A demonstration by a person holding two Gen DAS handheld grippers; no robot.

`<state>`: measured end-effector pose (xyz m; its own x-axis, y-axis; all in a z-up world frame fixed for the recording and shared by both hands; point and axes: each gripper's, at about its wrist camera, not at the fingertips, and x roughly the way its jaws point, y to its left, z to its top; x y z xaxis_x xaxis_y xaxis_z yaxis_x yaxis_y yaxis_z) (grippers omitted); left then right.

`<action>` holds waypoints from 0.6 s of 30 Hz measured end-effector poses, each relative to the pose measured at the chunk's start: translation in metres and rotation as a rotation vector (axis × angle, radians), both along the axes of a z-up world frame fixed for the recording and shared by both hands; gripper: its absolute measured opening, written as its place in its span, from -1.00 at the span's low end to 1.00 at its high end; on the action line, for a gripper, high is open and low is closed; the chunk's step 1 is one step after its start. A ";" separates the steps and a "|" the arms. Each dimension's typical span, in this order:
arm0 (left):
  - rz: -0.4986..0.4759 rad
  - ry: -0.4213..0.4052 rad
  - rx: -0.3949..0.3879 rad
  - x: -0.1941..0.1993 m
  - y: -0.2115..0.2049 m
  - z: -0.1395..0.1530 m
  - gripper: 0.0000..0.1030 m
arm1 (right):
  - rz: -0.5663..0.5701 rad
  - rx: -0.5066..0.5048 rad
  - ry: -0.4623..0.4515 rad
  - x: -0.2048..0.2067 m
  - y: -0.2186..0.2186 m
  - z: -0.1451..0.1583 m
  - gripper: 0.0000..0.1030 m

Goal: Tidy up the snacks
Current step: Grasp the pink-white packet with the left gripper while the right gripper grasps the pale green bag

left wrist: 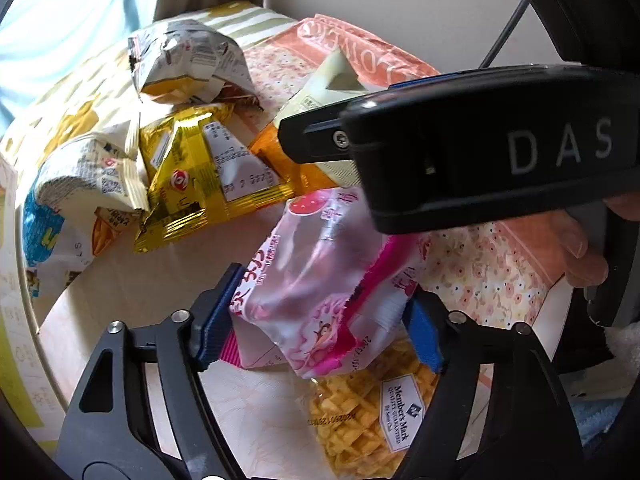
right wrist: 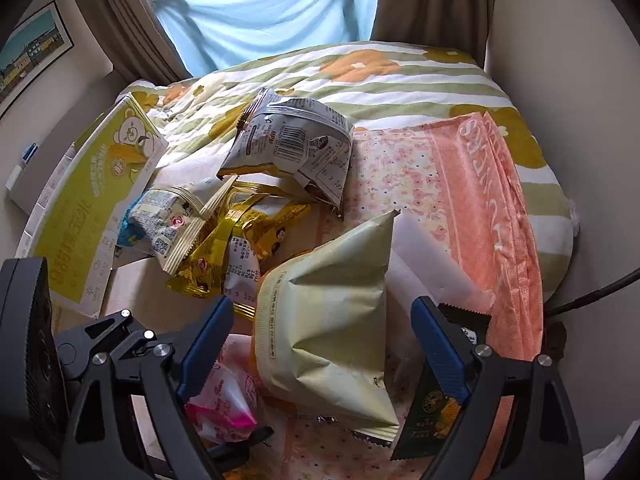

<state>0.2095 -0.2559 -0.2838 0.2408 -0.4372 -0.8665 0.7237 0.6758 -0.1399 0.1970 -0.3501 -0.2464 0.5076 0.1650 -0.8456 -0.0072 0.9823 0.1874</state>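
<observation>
- Well, the left gripper (left wrist: pixel 316 320) had its blue pads pressed on both sides of the pink snack packet (left wrist: pixel 316 276), gripping it just above the waffle bag (left wrist: pixel 360 412).
- Over on the other side, the right gripper (right wrist: pixel 320 344) stood wide, its pads straddling the pale green packet (right wrist: pixel 328 320) without touching it.
- Behind them, gold packets (right wrist: pixel 236 248) and a grey packet (right wrist: pixel 288 140) were piled on the wooden board (left wrist: pixel 132 304).

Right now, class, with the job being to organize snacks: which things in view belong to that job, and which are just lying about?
Belonging to the job:
- pink snack packet, pinched by the left gripper
- pale green bag, between the right gripper pads
- gold packets
- silver bag
- waffle pack

Just lying about:
- striped quilt
- blue curtain
- framed picture
</observation>
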 end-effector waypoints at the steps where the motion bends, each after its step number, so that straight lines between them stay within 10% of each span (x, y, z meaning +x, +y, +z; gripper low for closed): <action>1: -0.002 0.000 0.000 0.001 0.002 0.001 0.26 | 0.001 0.000 -0.001 0.001 0.001 0.000 0.70; 4: -0.009 0.001 0.005 0.006 0.008 0.002 0.00 | 0.006 -0.013 -0.002 0.002 0.005 -0.001 0.70; 18: 0.092 0.020 0.041 0.024 0.046 0.009 -0.03 | 0.022 -0.062 0.014 0.003 0.015 -0.009 0.46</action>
<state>0.2332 -0.2098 -0.2749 0.2605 -0.3781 -0.8884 0.6556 0.7447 -0.1247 0.2004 -0.3353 -0.2551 0.4928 0.1226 -0.8615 -0.0263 0.9917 0.1262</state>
